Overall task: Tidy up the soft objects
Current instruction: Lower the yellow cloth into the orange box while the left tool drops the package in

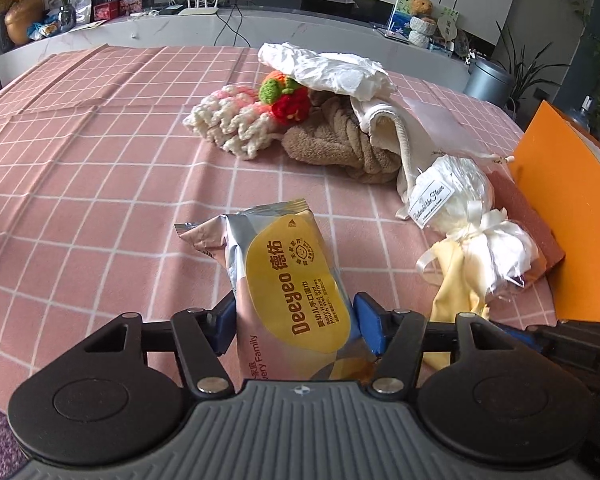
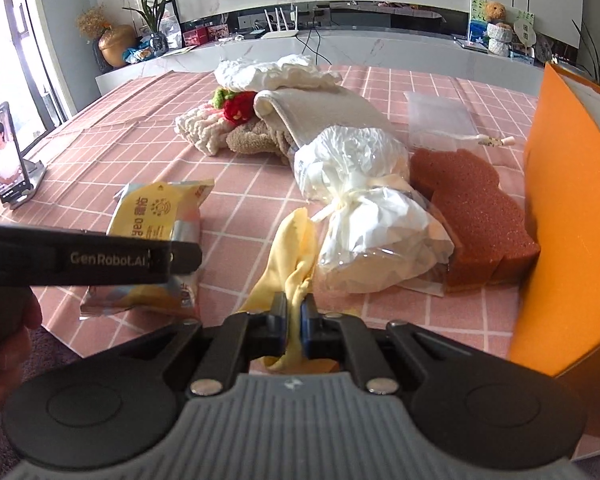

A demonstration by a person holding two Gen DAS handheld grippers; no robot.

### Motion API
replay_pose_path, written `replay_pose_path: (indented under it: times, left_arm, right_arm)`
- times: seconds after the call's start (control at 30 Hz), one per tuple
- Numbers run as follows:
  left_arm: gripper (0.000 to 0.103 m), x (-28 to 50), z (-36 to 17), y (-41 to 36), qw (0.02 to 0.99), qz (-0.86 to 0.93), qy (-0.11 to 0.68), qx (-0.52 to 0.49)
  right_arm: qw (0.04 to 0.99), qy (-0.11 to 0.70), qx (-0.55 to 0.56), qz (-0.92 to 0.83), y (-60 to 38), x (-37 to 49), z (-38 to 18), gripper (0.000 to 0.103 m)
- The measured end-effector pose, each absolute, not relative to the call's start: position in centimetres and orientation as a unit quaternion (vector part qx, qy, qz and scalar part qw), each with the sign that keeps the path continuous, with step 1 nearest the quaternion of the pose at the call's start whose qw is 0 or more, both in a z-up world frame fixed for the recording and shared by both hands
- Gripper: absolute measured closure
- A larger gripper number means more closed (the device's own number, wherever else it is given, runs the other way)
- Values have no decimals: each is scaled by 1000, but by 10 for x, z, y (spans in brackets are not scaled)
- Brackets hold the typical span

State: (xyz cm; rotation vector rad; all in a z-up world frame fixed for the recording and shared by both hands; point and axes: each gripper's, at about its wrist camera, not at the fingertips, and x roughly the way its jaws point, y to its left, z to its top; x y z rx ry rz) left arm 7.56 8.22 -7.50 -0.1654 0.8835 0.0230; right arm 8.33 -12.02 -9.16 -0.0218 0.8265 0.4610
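Left hand-held gripper (image 1: 294,322) astride the wet-wipes pack (image 1: 288,276), blue pads (image 1: 223,326) seemingly touching its sides; grip uncertain

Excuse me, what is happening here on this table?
A person is sorting soft things on a pink checked tablecloth with two hand-held grippers. The left gripper has a pack of wet wipes between its fingers. The right gripper is shut on a yellow cloth. Knitted pieces, a brown towel, a bagged white item and brown sponges lie beside an orange box.
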Motion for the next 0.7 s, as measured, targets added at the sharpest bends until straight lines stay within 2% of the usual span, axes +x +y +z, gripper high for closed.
replay_pose_path:
  times: [0.2, 0.7]
  left_arm:
    - [40, 59, -62, 75, 909, -1, 411, -77]
    - [41, 30, 2, 24, 942, -69, 324, -46]
  right_arm:
    - [903, 362, -5, 230, -127, 66, -69, 99]
    - [948, 254, 34, 188, -196, 32, -1, 99]
